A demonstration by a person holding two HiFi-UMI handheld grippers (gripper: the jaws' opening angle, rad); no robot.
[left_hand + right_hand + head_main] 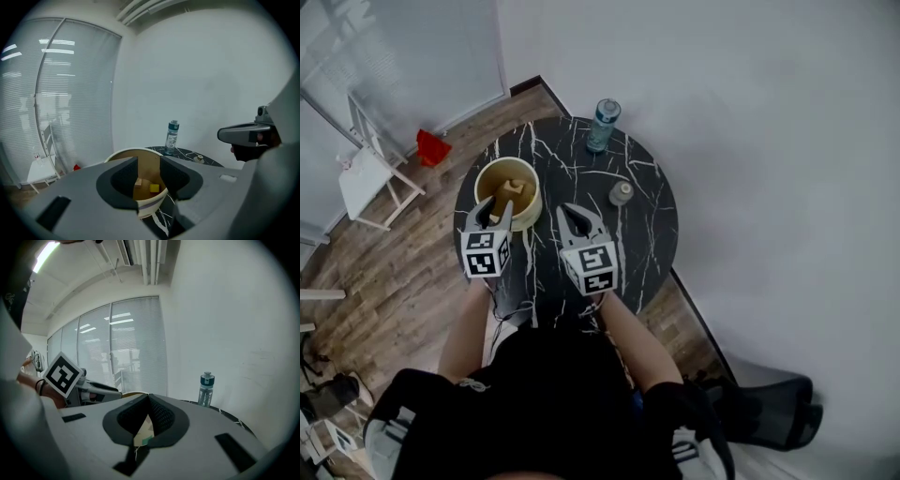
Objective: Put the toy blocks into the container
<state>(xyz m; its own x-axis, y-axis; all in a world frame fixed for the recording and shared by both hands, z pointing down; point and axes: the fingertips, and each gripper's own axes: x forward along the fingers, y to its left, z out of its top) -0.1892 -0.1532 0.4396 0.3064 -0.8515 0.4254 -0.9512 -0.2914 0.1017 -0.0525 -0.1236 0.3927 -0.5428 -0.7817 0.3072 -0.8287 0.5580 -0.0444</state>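
A cream bowl (530, 178) stands on the left part of the round black marble table (647, 225). Inside it lie a tan block (139, 183) and a yellow block (154, 188); a tan block (515, 187) also shows from the head view. My left gripper (491, 208) hangs over the bowl's near rim. In the left gripper view my left gripper (149, 162) is open, nothing between its pads, with the bowl (123, 153) right below. My right gripper (573, 214) hovers over the table's middle, to the right of the bowl. Its tips (148, 397) meet and hold nothing.
A water bottle (602, 124) stands at the table's far edge, and a small grey round thing (622, 193) sits right of centre. On the wood floor are a red object (432, 147) and a white frame (370, 173) at left, and a black office chair (769, 412) at lower right.
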